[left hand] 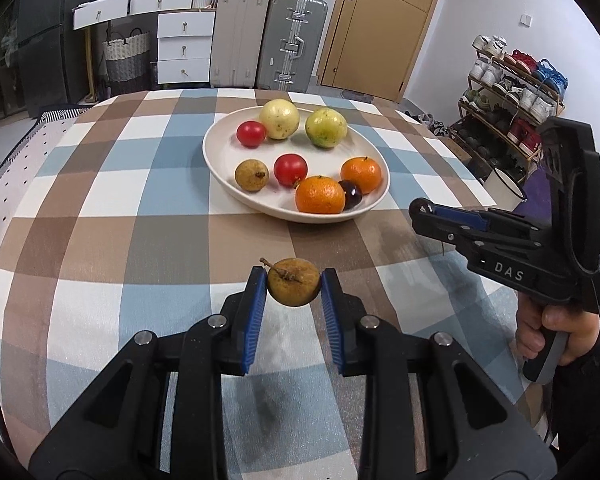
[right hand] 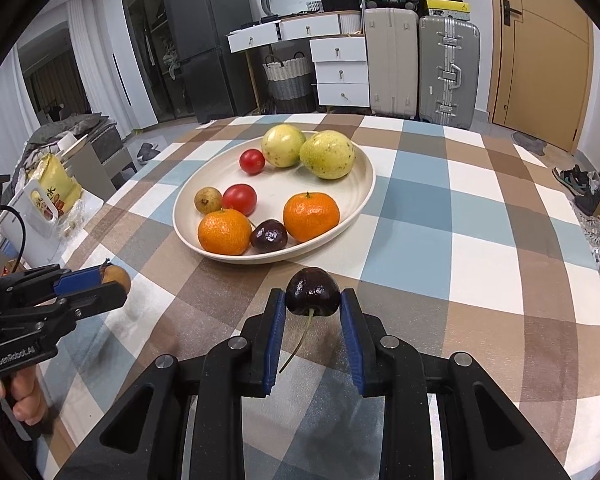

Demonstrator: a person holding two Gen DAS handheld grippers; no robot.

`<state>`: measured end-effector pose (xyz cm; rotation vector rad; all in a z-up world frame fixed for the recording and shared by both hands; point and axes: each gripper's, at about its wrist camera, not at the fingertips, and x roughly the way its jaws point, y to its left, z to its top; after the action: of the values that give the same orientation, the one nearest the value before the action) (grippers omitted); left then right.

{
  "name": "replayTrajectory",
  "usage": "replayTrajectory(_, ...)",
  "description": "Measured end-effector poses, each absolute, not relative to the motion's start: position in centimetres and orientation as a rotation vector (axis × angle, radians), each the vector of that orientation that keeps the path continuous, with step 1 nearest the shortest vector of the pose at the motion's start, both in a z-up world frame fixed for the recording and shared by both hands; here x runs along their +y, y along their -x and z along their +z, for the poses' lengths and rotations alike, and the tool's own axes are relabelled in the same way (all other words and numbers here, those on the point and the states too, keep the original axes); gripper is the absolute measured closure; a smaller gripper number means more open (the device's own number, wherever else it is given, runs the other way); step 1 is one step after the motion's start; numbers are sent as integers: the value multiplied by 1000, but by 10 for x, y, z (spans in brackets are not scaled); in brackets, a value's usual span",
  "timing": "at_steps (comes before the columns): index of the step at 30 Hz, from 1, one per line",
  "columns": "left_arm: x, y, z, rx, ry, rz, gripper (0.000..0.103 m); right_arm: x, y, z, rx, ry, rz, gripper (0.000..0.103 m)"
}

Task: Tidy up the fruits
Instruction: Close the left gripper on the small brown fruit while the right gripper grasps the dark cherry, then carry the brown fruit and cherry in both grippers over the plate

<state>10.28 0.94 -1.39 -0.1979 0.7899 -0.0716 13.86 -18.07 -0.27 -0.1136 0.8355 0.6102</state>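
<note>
My left gripper (left hand: pixel 294 286) is shut on a brown longan (left hand: pixel 293 282) with a short stem, held above the checked tablecloth short of the plate. My right gripper (right hand: pixel 313 298) is shut on a dark cherry (right hand: pixel 313 291) whose green stem hangs down. The cream plate (left hand: pixel 224 152) ahead holds two yellow-green fruits (left hand: pixel 279 119), two red tomatoes (left hand: pixel 290 169), two oranges (left hand: pixel 320 195), one longan (left hand: pixel 251 175) and one dark cherry (left hand: pixel 351 194). The right gripper (left hand: pixel 422 210) shows at the right of the left wrist view. The left gripper (right hand: pixel 114 280) with its longan (right hand: pixel 117 279) shows at the left of the right wrist view.
A round table under a blue, brown and white checked cloth (left hand: pixel 140 208) carries the plate (right hand: pixel 364 184). Suitcases (left hand: pixel 292 40), white drawers (left hand: pixel 184 46) and a door (left hand: pixel 380 24) stand beyond it. A shoe rack (left hand: pixel 512 96) is to the right, bags and boxes (right hand: pixel 56 184) to the left.
</note>
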Motion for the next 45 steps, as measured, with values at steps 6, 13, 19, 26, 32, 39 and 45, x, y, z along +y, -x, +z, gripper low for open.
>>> replayTrajectory(6, 7, -112, -4, 766, 179, -71, 78, -186, -136, 7, 811, 101, 611, 75)
replayTrajectory(13, 1, -124, 9, 739, 149, -79, 78, -192, -132, 20, 783, 92, 610, 75)
replayTrajectory(19, -1, -136, 19, 717, 135, -82, 78, -196, -131, 32, 756, 84, 606, 75)
replayTrajectory(26, 0, -154, 28, 695, 128, -79, 78, -195, -137, 45, 730, 68, 613, 75)
replayTrajectory(32, 2, -167, 33, 682, 117, -76, 78, -187, -145, 53, 716, 58, 629, 75)
replayTrajectory(39, 7, -186, 30, 690, 124, -63, 78, -178, -157, 53, 725, 40, 651, 75)
replayTrajectory(45, 15, -200, 23, 695, 143, -48, 78, -169, -165, 51, 730, 42, 658, 75)
